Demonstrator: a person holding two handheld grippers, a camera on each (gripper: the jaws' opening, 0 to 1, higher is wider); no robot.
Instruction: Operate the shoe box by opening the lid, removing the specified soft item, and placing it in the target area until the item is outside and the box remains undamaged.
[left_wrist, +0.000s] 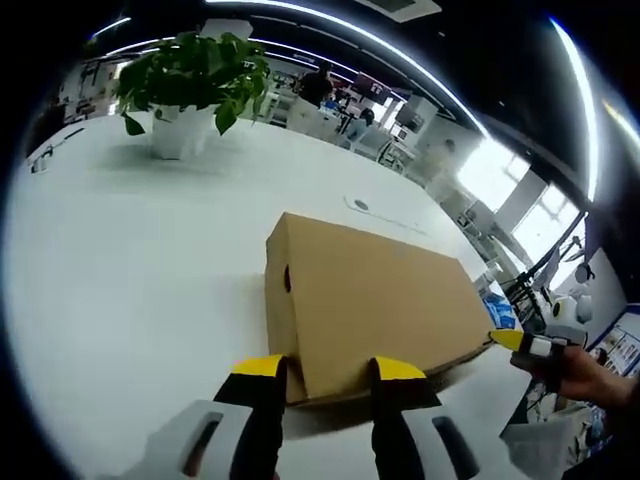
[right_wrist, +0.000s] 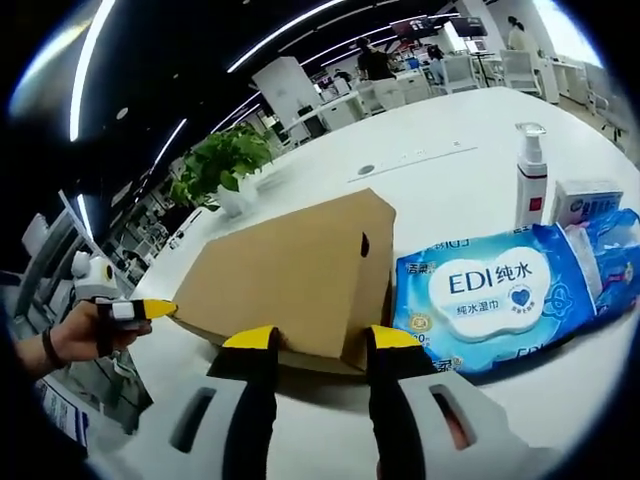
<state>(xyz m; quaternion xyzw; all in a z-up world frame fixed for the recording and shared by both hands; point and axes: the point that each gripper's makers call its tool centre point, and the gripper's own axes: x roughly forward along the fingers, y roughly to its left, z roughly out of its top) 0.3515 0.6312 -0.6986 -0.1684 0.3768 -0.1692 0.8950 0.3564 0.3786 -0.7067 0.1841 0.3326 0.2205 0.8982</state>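
A brown cardboard shoe box (left_wrist: 370, 300) lies on the white table (left_wrist: 130, 280) with its lid on; nothing of its contents shows. My left gripper (left_wrist: 330, 370) is open, its yellow-tipped jaws standing on either side of the box's near corner. In the right gripper view the same box (right_wrist: 290, 265) sits just beyond my right gripper (right_wrist: 322, 340), also open, with the lid's near edge between the jaws. A hand holds the right gripper (left_wrist: 522, 343) at the box's right corner. The left gripper (right_wrist: 140, 310), likewise hand-held, touches the box's left corner.
A blue pack of wet wipes (right_wrist: 500, 295) lies right beside the box, with a pump bottle (right_wrist: 530, 175) and a small carton (right_wrist: 585, 200) behind it. A potted plant (left_wrist: 190, 85) stands at the table's far side. Desks and people fill the background.
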